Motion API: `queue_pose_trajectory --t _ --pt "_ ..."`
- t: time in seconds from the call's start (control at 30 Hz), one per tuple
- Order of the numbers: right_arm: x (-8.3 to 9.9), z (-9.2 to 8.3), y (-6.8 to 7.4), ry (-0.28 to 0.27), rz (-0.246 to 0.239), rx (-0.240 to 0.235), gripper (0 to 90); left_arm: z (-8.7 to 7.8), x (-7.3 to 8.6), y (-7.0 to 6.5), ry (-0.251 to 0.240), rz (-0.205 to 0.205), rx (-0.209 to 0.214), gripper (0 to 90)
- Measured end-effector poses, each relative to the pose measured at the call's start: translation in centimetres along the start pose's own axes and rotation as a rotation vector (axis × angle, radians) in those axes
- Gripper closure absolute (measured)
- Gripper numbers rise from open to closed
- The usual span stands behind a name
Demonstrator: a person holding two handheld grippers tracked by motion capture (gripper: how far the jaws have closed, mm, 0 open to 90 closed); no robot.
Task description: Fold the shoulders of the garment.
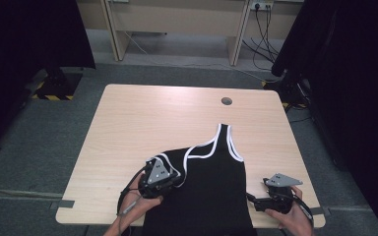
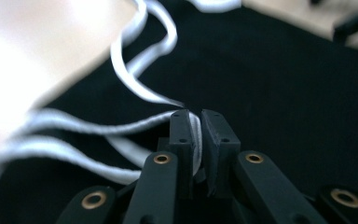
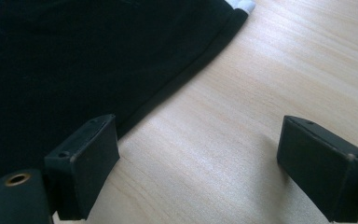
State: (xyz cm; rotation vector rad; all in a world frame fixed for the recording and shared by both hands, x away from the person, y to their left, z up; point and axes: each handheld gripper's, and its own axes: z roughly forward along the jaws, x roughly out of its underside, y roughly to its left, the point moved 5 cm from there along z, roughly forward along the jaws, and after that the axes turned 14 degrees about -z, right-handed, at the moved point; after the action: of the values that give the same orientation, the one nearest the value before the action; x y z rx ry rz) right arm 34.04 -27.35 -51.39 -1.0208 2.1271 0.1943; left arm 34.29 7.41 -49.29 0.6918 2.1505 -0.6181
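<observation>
A black tank top (image 1: 209, 184) with white trim (image 1: 211, 142) lies on the wooden table (image 1: 142, 115), its straps toward the far side and its lower part hanging over the near edge. My left gripper (image 1: 170, 181) sits on the top's left strap area, shut on the white trim (image 2: 196, 135), which shows pinched between its jaws. The black cloth (image 2: 279, 88) spreads beyond it. My right gripper (image 1: 256, 201) rests by the top's right side edge, open. Its jaws straddle bare wood, and the left pad (image 3: 86, 163) is at the black hem (image 3: 177, 79).
A round cable hole (image 1: 226, 101) is near the table's far edge. Bare wood spreads over the far and left parts of the table. Dark curtains (image 1: 354, 73) hang at both sides, with a desk and cables (image 1: 263, 29) on the floor behind.
</observation>
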Motion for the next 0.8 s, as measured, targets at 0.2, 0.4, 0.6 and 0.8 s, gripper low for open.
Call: queue_pose_trajectory --t 0.2,0.4,0.6,0.8 --pt "-0.1 0.0 0.1 -0.001 -0.001 -0.002 13.2 0.5 1.6 0.3 0.03 -0.014 -0.011 75.7" --pt "-0.1 0.0 0.1 -0.001 -0.003 -0.004 13.2 -0.9 0.3 -0.1 -0.012 0.001 -0.021 56.2" --pt "-0.1 0.1 0.1 -0.001 -0.004 -0.003 13.2 -1.6 -0.6 0.6 -0.048 -0.027 -0.049 40.8" --pt "-0.1 0.1 0.2 -0.001 -0.003 -0.004 13.2 -1.2 0.4 1.7 -0.004 -0.078 -0.082 24.6"
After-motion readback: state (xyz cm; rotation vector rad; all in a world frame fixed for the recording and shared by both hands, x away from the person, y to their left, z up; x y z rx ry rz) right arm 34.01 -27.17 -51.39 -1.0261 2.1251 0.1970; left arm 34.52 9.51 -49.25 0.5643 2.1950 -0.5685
